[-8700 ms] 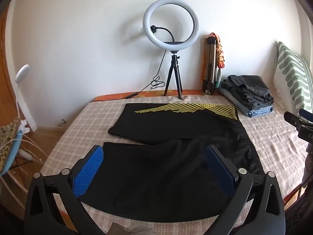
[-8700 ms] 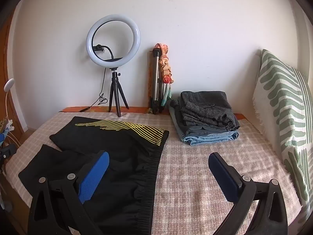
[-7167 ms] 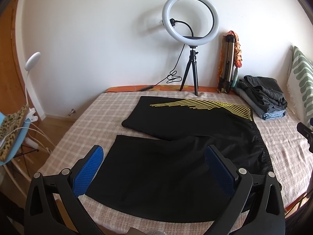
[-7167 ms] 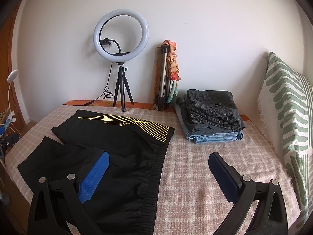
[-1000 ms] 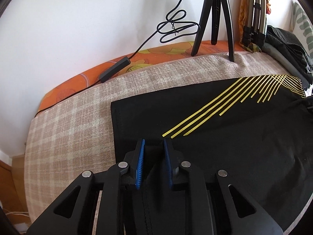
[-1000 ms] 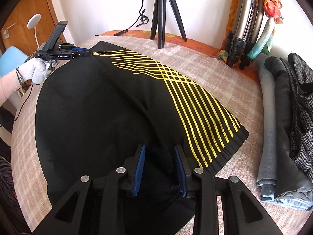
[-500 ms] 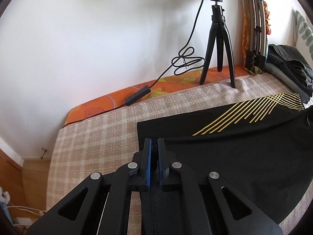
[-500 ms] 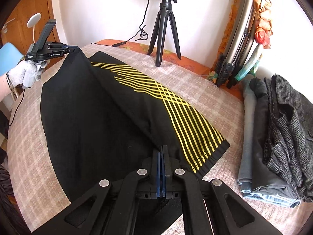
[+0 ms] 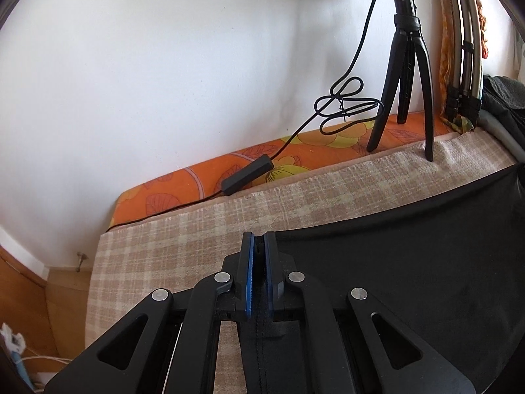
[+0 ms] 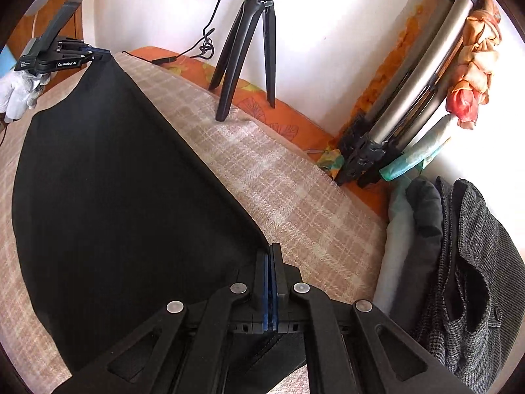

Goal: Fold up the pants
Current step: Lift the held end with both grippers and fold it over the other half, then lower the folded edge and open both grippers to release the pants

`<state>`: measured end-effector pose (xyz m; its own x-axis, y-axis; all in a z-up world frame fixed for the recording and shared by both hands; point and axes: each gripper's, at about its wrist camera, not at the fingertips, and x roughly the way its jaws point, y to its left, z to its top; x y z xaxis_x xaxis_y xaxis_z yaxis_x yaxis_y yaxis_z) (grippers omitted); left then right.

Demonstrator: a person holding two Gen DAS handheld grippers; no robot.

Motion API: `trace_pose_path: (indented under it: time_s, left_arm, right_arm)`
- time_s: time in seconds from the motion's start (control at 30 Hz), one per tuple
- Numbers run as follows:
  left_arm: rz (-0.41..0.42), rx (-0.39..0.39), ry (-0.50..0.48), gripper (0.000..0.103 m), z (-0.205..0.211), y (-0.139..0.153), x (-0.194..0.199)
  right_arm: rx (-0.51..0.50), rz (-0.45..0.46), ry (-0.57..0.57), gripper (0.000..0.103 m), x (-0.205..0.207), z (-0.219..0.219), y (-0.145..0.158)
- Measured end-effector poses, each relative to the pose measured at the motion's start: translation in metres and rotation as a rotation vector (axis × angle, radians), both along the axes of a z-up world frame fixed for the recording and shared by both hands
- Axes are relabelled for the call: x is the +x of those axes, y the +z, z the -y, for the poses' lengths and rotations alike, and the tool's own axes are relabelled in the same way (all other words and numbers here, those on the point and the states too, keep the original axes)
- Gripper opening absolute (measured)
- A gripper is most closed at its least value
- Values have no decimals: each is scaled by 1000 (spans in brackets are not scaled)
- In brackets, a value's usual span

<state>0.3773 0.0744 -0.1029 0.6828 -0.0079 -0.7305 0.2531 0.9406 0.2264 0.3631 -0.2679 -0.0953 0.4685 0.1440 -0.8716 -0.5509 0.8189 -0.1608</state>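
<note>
While the pants (image 10: 124, 197) are pinched by the closed left gripper (image 9: 256, 246) and right gripper (image 10: 272, 256), uneven carrying could skew the fold.

"GenRobot.AI" printed on left gripper (image 10: 98, 52) body.

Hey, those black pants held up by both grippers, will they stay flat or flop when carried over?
Probably floppy: the black pants hang as a smooth sheet between the left gripper and right gripper, both jaws shut on the edge. Likely light, since the thin fabric stretches taut between them. The unheld part will probably drag across the checked bedcover.
</note>
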Motion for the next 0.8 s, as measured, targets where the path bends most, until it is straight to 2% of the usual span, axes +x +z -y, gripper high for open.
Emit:
trace_pose_path:
  time_s: [0.27, 0.33, 0.37, 0.43, 0.5, 0.63, 0.8]
  left_arm:
    - [-16, 51, 6, 5, 4, -15, 15]
    - [-18, 69, -6, 5, 7, -16, 15]
    - [-21, 78, -9, 5, 8, -17, 15]
    - [-27, 82, -5, 5, 6, -19, 16]
    - [-29, 67, 6, 5, 3, -19, 17]
    - [-21, 70, 7, 5, 5, -20, 17]
    - [-18, 63, 14, 5, 6, -18, 19]
  right_arm:
    - [31, -32, -47, 0, 15, 12, -11]
    - [66, -7, -128, 28, 15, 28, 0]
    - [123, 2, -179, 43, 11, 43, 9]
    - [286, -20, -257, 43, 3, 74, 24]
    - [377, -34, -313, 42, -9, 97, 33]
    - [402, -46, -303, 42, -33, 108, 34]
    - [366, -106, -312, 42, -18, 96, 8]
